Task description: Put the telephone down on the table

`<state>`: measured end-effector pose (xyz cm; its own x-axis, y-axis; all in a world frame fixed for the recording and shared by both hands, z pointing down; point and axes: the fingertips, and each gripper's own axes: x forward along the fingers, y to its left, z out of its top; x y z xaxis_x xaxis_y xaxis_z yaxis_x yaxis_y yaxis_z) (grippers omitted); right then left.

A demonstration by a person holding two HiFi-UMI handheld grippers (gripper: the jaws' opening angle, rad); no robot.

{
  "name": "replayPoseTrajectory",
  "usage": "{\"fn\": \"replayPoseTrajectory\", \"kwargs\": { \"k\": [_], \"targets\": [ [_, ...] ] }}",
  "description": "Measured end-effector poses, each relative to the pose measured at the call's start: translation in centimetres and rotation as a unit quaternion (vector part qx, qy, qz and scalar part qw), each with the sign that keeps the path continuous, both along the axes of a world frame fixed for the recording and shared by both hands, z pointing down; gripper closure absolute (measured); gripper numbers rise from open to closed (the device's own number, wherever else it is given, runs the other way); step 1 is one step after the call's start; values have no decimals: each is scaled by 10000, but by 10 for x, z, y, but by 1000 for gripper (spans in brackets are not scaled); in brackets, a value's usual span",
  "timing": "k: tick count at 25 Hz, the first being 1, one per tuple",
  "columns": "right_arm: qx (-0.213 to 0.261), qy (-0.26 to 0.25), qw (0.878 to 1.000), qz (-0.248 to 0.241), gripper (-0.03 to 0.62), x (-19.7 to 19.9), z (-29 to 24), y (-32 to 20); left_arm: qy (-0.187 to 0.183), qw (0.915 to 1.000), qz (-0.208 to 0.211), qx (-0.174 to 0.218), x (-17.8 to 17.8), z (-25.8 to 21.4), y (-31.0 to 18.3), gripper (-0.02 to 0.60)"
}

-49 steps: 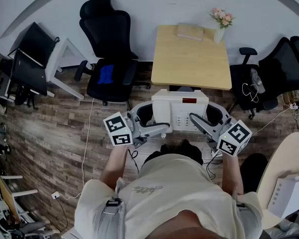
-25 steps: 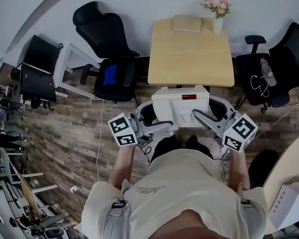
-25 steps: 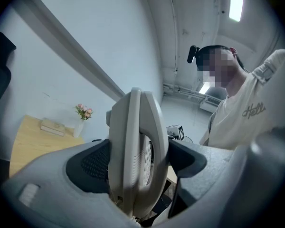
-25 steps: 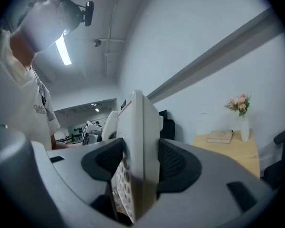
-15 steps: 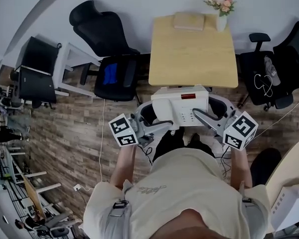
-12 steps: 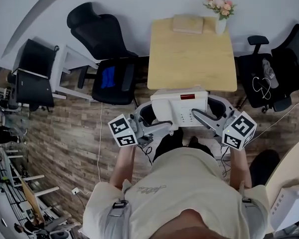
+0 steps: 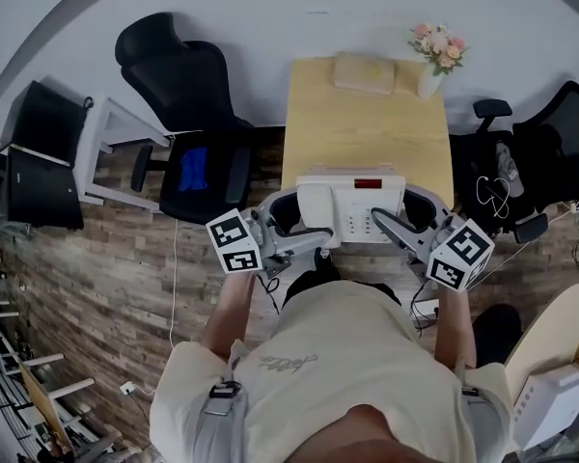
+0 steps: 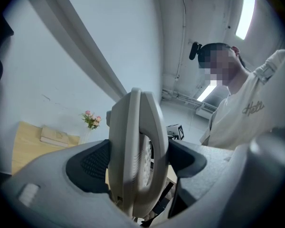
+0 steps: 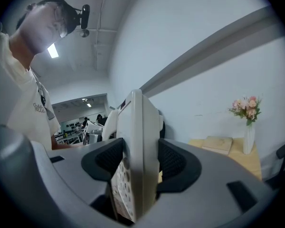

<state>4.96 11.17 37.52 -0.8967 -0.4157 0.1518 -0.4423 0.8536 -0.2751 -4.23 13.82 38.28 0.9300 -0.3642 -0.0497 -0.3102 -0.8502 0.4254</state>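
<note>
The person wears a cream short-sleeved T-shirt [image 7: 338,355] with script lettering across the chest, and grey shoulder straps [image 7: 219,408] with black buckles. The left claw [image 7: 304,222] and right claw [image 7: 396,218] are pale grey moulded shells with black dimpled pads [image 8: 92,164]. Each carries a white cube [image 7: 233,242] of black square markers, with thin black cables [image 7: 267,292] trailing beneath.
</note>
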Motion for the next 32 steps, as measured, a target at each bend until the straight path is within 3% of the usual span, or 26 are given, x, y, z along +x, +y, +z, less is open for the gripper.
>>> {"fn": "replayPoseTrajectory", "kwargs": {
  "k": [8,14,32],
  "targets": [
    [-26,36,9995,305,364,-41,1,-46,60,9995,314,-36,-42,2,-51,202],
    [-261,117,9988,406,365,-53,14,-77,123,9987,444,-209,-54,14,-85,202],
    [-633,-191,9978,-77,365,-25,42,-226,-235,9978,-44,-611,-26,33,-224,202]
  ]
}}
